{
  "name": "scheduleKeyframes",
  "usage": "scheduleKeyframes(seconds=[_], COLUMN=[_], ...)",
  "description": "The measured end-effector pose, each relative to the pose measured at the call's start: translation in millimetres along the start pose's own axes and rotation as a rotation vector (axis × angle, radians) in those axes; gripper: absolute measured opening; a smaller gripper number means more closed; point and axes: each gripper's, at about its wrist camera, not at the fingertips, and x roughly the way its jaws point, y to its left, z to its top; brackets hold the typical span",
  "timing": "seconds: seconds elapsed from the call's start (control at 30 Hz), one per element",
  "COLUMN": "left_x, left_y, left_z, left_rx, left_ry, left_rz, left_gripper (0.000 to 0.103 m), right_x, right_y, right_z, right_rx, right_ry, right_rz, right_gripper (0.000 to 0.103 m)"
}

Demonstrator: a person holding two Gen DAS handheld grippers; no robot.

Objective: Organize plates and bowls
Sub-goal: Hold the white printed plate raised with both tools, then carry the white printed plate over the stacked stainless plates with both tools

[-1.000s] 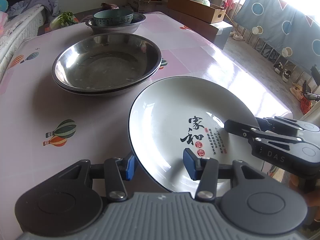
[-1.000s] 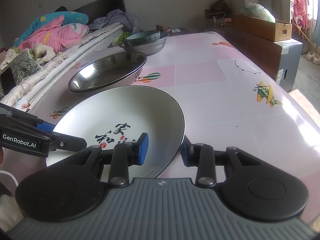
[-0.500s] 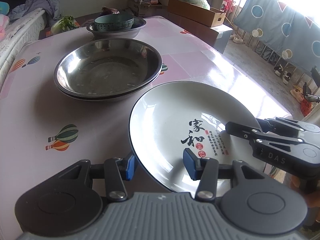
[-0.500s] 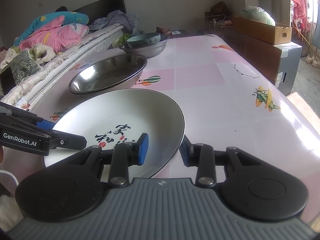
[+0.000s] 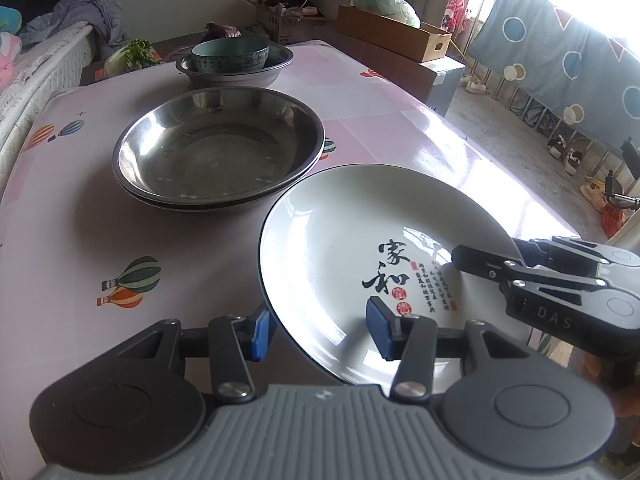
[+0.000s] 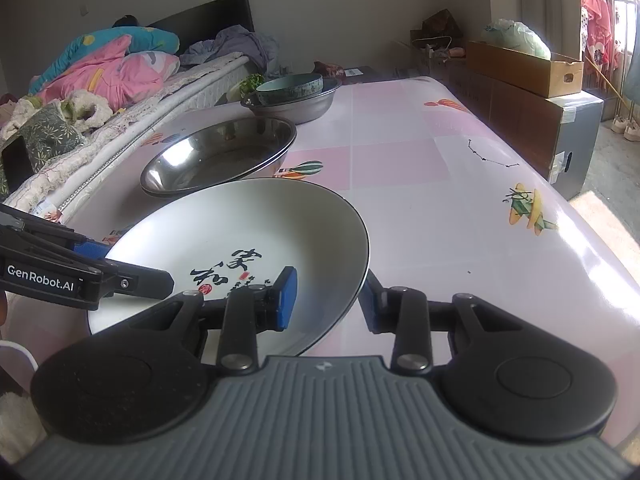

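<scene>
Both my tongs are clamped on the white plate (image 5: 340, 240). My left tongs (image 5: 320, 328) pinch its near rim at the bottom of the frame, one blue pad under the edge and one on the inside. My right tongs (image 6: 326, 300) bite the opposite rim the same way.

Here is the change. Over the last second the steel pans (image 5: 218, 148) and the far bowls have slid a little lower in both views, while the plate sits just as it did between my pads. I read that as the plate being carried along, clear of the pink table (image 5: 80, 220). Its far rim now reaches close to the pans in the middle of the frame. They look like the likely drop spot, though that is only my guess.

Now the count. There is one white plate with black lettering. Two steel pans are nested, with two rims showing. Further up the frame a steel bowl (image 5: 240, 76) holds one teal bowl (image 5: 230, 56). Nothing else needs sorting that I can see.
</scene>
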Motion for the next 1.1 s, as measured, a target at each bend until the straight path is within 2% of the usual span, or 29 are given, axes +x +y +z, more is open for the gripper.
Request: scheduleKeyframes(seconds=[1.1], left_x=[-14.1], left_y=[-0.7], left_z=[5.8], left_rx=[-0.004], left_ry=[-0.038], left_rz=[-0.005], left_gripper=[0.049], right_x=[-15.2], right_y=[5.1], right_z=[12.2], right_rx=[-0.007], right_ry=[-0.048], right_rz=[-0.006], right_gripper=[0.034])
